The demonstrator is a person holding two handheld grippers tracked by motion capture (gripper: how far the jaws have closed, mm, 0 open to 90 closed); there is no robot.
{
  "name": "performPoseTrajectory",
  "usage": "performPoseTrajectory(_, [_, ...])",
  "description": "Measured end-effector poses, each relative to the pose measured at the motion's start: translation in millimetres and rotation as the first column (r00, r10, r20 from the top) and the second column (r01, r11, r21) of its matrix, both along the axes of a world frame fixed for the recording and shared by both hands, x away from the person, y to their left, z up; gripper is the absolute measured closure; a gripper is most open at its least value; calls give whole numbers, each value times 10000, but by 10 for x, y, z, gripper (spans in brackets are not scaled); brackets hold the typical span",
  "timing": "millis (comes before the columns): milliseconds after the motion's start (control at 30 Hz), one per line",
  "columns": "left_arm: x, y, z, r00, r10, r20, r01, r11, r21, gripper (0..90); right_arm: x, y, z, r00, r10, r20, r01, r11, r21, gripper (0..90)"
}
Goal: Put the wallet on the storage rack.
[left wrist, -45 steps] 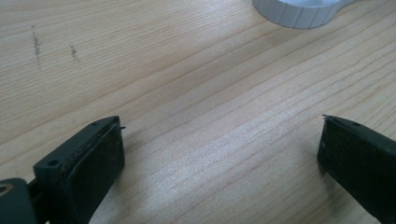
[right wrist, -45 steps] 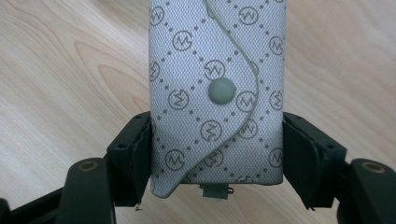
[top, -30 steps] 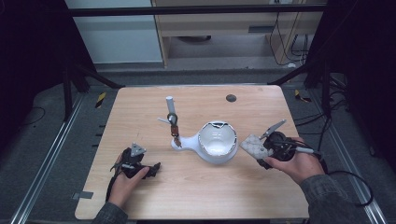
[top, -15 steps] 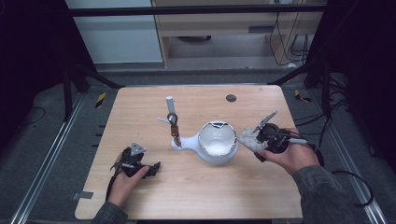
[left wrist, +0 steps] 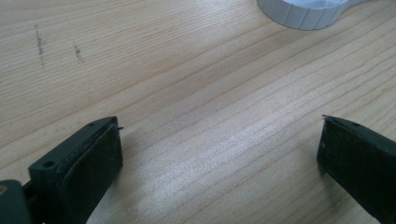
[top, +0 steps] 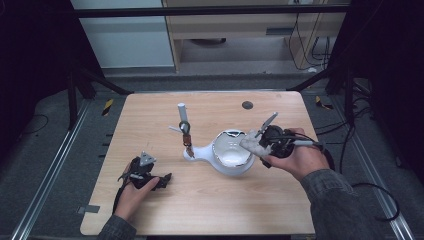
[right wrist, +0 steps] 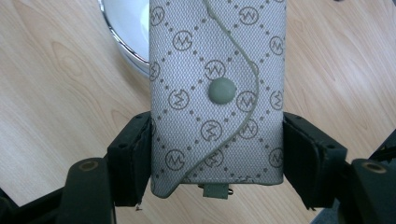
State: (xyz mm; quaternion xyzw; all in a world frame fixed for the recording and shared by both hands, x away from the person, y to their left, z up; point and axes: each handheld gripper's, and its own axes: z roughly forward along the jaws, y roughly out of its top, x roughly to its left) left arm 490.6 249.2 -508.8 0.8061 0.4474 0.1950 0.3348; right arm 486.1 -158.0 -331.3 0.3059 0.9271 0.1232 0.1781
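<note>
Two jaws clamp patterned pouch (right wrist: 217, 93), left gripper (left wrist: 219, 144) jaws wide apart

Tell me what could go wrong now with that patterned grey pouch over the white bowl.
The right claw clamps the grey monogram fabric pouch only by its side edges near one end, so it might slip. The pouch hangs at the chrome-rimmed white bowl, so it could knock that rim and shift the bowl.

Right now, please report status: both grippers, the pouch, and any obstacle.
Right gripper shut on grey patterned pouch, above white bowl rim. Left gripper open, on bare table. Nothing between pouch and bowl.
</note>
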Motion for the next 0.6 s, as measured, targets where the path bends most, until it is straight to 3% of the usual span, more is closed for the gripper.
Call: performPoseTrajectory(600, [5,7,1,10000,-89,-10,89,10000,7,0,15,288,-120,9978,601,-281,-616,9964,-584,316])
